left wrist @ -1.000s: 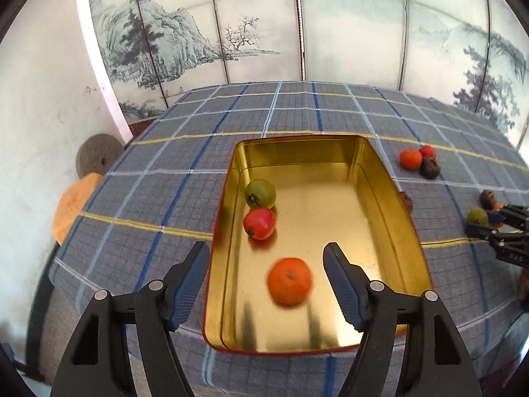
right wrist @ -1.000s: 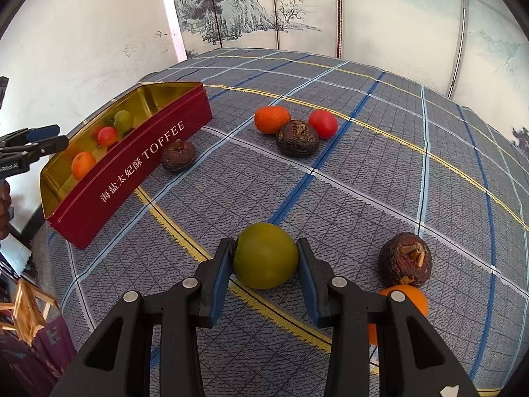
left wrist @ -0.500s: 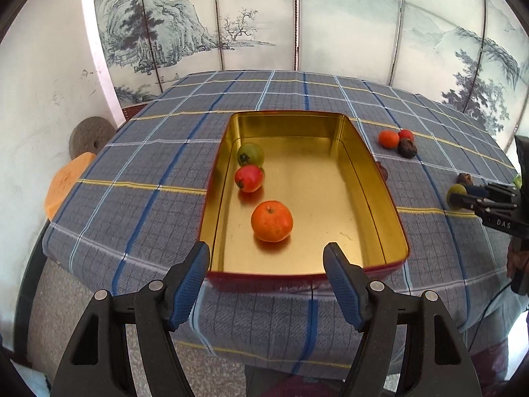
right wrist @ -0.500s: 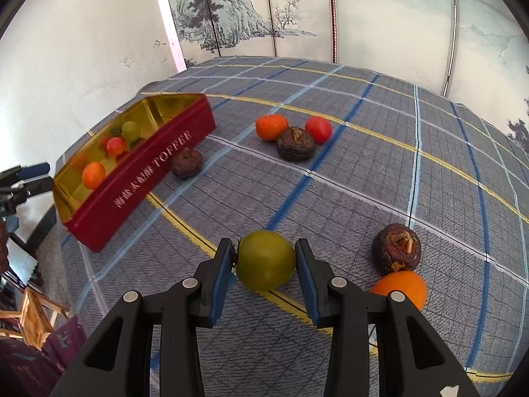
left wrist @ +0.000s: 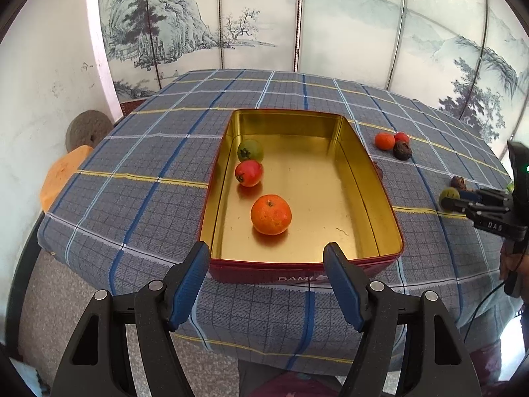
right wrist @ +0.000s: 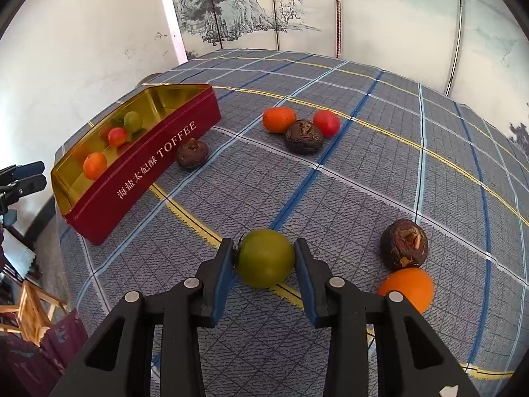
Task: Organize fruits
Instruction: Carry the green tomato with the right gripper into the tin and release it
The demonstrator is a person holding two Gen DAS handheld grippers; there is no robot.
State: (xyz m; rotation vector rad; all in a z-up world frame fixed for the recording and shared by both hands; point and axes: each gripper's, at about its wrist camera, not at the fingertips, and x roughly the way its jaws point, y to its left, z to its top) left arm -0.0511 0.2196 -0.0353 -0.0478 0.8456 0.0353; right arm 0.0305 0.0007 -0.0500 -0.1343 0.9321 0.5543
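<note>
Right tool [right wrist: 264, 266] clamped on round green fruit [right wrist: 265, 257]; left tool [left wrist: 266, 278] apart, empty, near red gold-lined tin [right wrist: 145, 162] lettered "TOFFEE" and "BAMI".

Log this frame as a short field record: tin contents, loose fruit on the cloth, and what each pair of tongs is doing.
tin: orange, red fruit, green fruit inside
right tongs: shut on green tomato
left tongs: open, empty, near the tin's end
loose on tablecloth: two orange, one red, three dark brown
</note>
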